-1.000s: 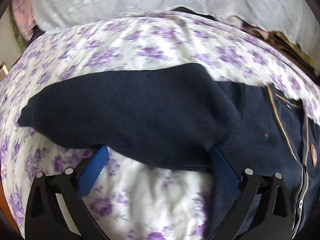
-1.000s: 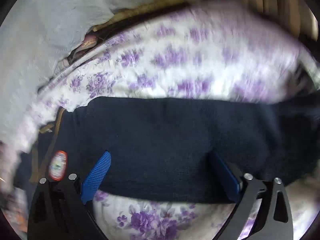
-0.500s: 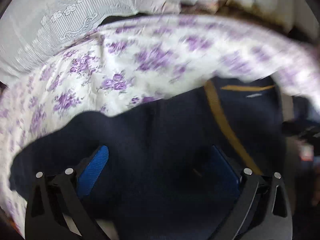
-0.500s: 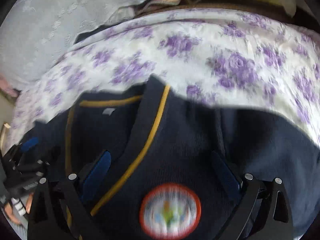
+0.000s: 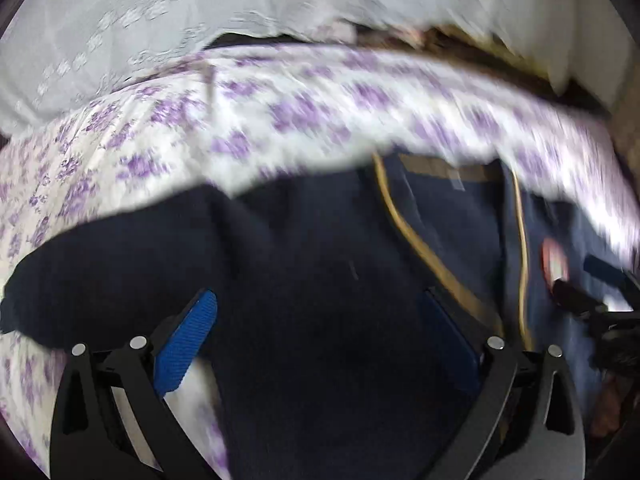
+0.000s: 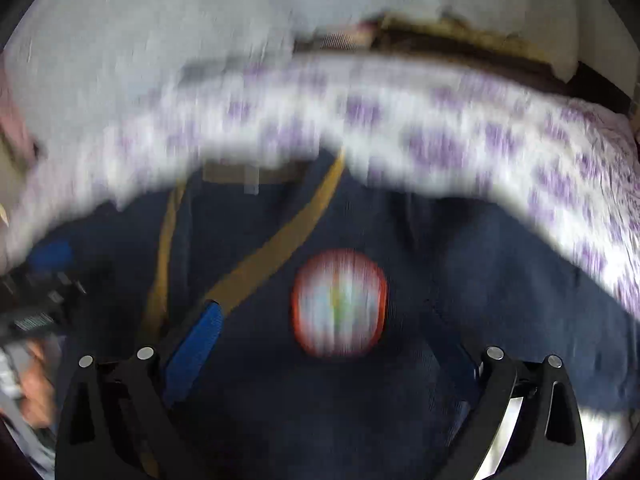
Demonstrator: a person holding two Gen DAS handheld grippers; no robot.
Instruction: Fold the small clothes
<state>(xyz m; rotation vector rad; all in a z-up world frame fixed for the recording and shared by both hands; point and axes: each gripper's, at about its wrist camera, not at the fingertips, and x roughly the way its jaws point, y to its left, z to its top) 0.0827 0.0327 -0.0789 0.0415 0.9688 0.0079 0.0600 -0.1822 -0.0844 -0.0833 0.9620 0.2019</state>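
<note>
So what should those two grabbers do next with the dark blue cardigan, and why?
Probably lower the open left gripper and right gripper onto the navy cardigan and pinch. It lies on the floral sheet with the round badge facing up and nothing gripped, though the frames are blurred.

place: home bedroom | evidence: bed covered by white sheet with purple flower print (image 5: 248, 120) | behind sheet: pale embroidered white cloth (image 5: 168, 12), bedding-like | at sheet's far edge: dark wooden strip (image 6: 460, 46), possibly bed frame | on sheet: navy school cardigan (image 6: 320, 392)
</note>
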